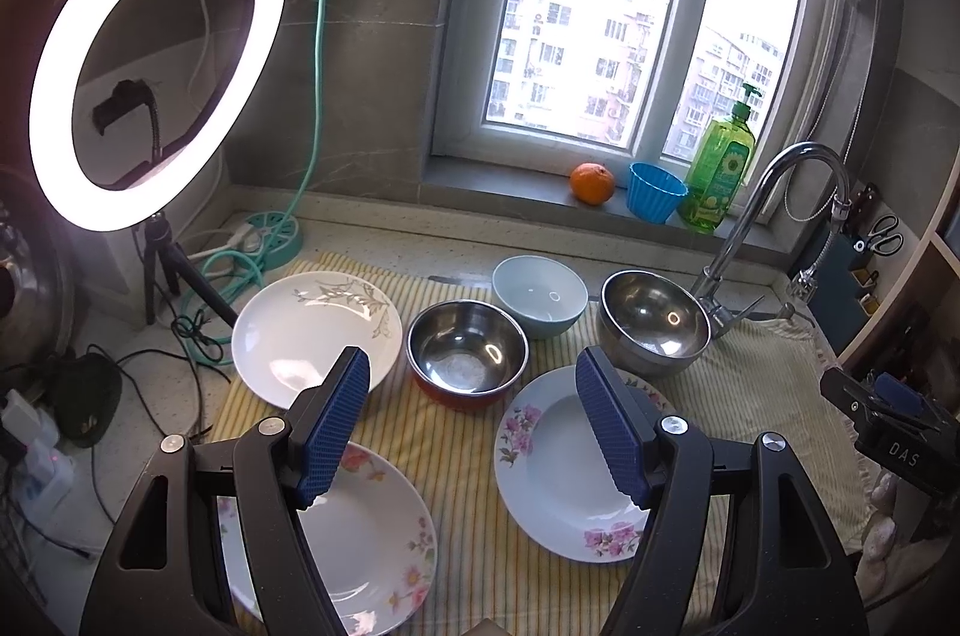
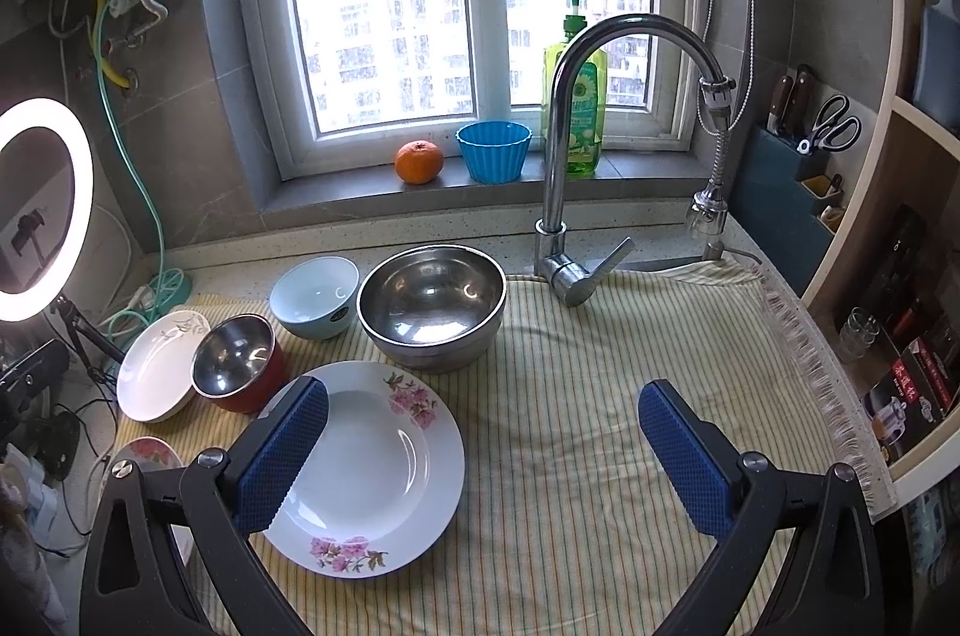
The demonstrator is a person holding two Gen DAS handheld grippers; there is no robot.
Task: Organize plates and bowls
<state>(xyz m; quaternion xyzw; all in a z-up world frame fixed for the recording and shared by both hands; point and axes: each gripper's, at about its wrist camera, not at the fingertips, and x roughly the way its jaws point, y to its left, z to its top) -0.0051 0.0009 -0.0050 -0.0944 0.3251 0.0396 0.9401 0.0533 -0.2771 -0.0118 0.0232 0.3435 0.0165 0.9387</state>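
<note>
Both grippers hover empty over scattered dishes on the striped yellow cloth (image 2: 570,456).

Left gripper (image 1: 474,426) and right gripper (image 2: 483,456) fingers spread apart; the pink-flowered white plate (image 2: 372,462), lower centre, could slide on cloth or chip against the large steel bowl (image 2: 432,306) touching it.

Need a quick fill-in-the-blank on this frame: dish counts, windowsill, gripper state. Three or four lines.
1. The striped cloth holds ____ plates and three bowls.
2. The orange on the windowsill sits directly left of the ____ cup.
3. Left gripper and right gripper are both ____, holding nothing.
4. The small steel bowl has a ____ outer wall.

Missing words: three; blue; open; red
</note>
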